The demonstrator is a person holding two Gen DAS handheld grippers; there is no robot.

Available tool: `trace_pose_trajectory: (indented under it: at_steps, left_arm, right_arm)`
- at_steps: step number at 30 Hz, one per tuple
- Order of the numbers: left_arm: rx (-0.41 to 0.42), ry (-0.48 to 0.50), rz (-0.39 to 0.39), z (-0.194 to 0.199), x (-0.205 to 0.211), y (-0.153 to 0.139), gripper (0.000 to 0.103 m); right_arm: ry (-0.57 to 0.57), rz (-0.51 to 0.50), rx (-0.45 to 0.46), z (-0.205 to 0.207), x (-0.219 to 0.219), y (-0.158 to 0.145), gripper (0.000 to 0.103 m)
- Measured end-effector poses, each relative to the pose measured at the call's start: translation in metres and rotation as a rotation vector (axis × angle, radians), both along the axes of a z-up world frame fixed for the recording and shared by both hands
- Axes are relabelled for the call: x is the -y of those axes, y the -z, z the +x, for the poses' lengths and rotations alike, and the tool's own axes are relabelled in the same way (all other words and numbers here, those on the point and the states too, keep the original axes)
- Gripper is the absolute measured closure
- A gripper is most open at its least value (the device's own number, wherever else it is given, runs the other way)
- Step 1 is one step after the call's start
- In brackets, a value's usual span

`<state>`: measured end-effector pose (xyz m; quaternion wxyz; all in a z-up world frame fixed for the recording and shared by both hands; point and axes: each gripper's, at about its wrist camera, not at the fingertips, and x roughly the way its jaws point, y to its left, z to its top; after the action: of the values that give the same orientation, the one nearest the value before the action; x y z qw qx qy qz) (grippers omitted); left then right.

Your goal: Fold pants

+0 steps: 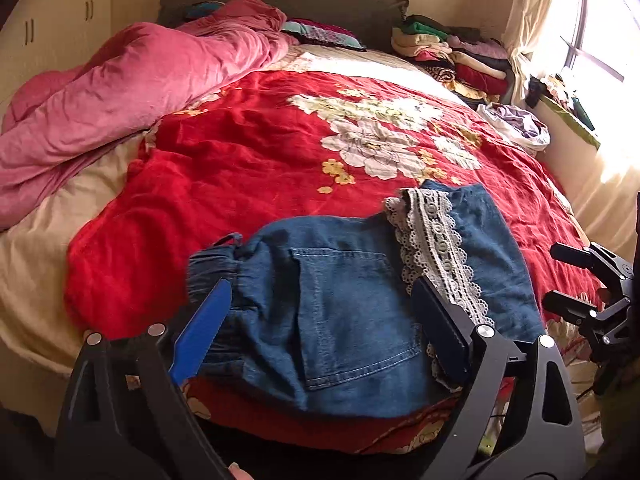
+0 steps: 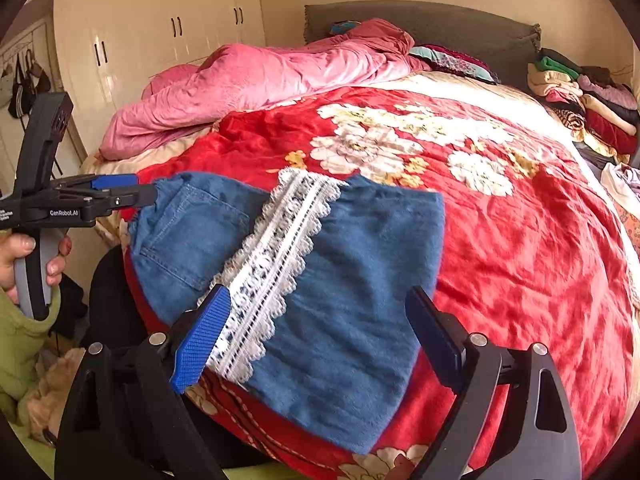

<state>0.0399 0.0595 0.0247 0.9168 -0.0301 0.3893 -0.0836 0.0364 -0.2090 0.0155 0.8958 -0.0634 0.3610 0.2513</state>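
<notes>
Blue denim pants [image 1: 344, 312] with a white lace trim [image 1: 436, 248] lie folded over on the red floral blanket [image 1: 248, 168] near the bed's front edge. They also show in the right wrist view [image 2: 352, 280], with the lace band [image 2: 276, 256] running across them. My left gripper [image 1: 320, 308] is open, its fingers either side of the waistband and back pocket, just above the cloth. My right gripper [image 2: 318, 312] is open over the folded leg end, holding nothing. The left gripper also shows at the left of the right wrist view [image 2: 136, 190].
A pink duvet [image 1: 132, 88] is heaped at the back left. A stack of folded clothes [image 1: 452, 52] sits by the headboard at the right. A white bag [image 1: 516, 124] lies at the bed's right edge. Cupboards [image 2: 160, 40] stand behind.
</notes>
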Motion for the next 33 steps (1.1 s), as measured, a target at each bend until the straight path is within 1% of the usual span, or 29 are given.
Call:
trace_pose_trajectory:
  at_steps: [7, 12, 18, 23, 25, 27, 29, 33]
  left_arm:
    - [-0.014, -0.092, -0.010, -0.009, -0.040, 0.006, 0.014]
    - [-0.046, -0.133, -0.015, -0.018, -0.063, 0.019, 0.013]
    - [-0.096, -0.128, -0.090, -0.024, -0.078, 0.035, 0.013]
    - [-0.125, -0.115, -0.171, -0.021, -0.084, 0.049, 0.014]
    - [-0.136, -0.114, -0.210, -0.020, -0.087, 0.056, 0.026]
    - [-0.154, -0.111, -0.266, -0.018, -0.090, 0.065, 0.046]
    - [-0.164, -0.097, -0.321, -0.017, -0.091, 0.070, 0.054]
    - [-0.162, -0.088, -0.331, -0.016, -0.087, 0.075, 0.055]
  right_arm:
    - [-0.064, -0.010, 0.036, 0.010, -0.033, -0.016, 0.015]
    - [-0.116, -0.020, 0.029, 0.019, -0.060, -0.022, 0.015]
    - [-0.191, -0.050, 0.016, 0.029, -0.100, -0.023, 0.015]
    - [-0.264, -0.037, -0.024, 0.039, -0.134, -0.022, 0.015]
    - [-0.290, -0.042, -0.036, 0.045, -0.149, -0.022, 0.015]
    - [-0.324, -0.051, -0.042, 0.051, -0.163, -0.022, 0.015]
    - [-0.358, -0.070, -0.054, 0.058, -0.178, -0.020, 0.015]
    - [-0.410, -0.124, -0.089, 0.073, -0.205, -0.011, 0.015]
